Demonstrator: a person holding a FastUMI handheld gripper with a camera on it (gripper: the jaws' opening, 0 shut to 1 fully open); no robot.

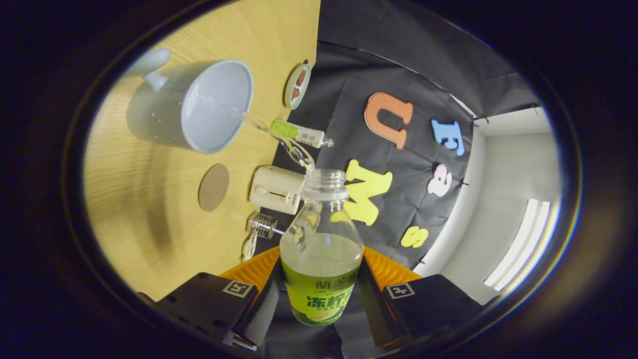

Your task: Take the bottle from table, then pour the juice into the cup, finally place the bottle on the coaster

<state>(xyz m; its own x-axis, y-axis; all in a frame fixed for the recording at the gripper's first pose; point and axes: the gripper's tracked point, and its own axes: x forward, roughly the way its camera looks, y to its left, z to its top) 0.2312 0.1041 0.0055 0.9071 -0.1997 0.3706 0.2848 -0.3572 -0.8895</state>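
Clear plastic bottle (321,249), uncapped and about half full of pale green juice, sits clamped between the fingers of my gripper (319,304), both pressing its labelled sides. I hold it tipped so a thin stream (279,137) arcs from its mouth into the pale cup (192,107) beyond the fingers. Beside the cup on the wooden table (144,209) lies the round brown coaster (214,187), bare, where I judge the bottle goes last.
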